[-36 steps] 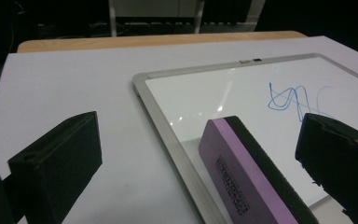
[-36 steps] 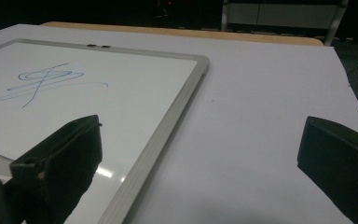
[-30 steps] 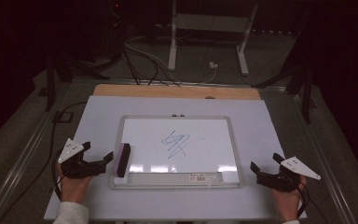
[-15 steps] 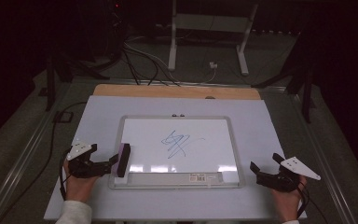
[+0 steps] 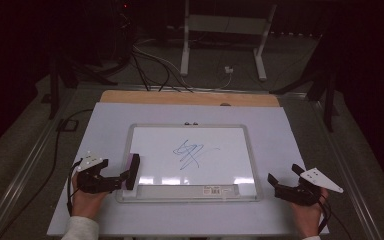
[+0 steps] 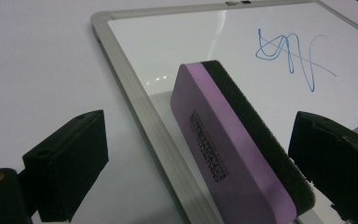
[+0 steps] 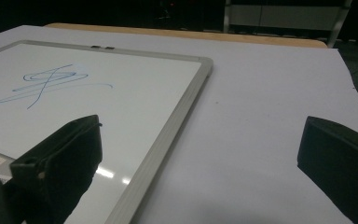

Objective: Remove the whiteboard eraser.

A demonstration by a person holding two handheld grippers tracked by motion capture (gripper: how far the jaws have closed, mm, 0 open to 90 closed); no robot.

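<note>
The bench (image 5: 290, 150), covered by a pale sheet with a strip of bare wood along its far edge, carries a whiteboard (image 5: 230, 165) in a silver frame; every place below is given from that whiteboard. Near the middle of its writing surface sits a blue marker scribble (image 5: 189, 153), a tangle of loops and strokes that forms no readable word. On the near frame rail lies a small white label (image 5: 220, 189) with dark print too small to read. An eraser (image 6: 233, 144), purple on one side with a black felt pad on the other, stands on its long edge at the whiteboard's left side, just inside the frame. Its purple face bears a line of dark stamped lettering, which I cannot make out. The left hand-held gripper (image 6: 200, 172) is at the whiteboard's left edge, its jaws spread on either side of the eraser; they have just been closing a little, and a gap shows between the left jaw and the purple face. The right hand-held gripper (image 7: 200, 163) rests off the whiteboard's near right corner, jaws spread wide with nothing between them.
</note>
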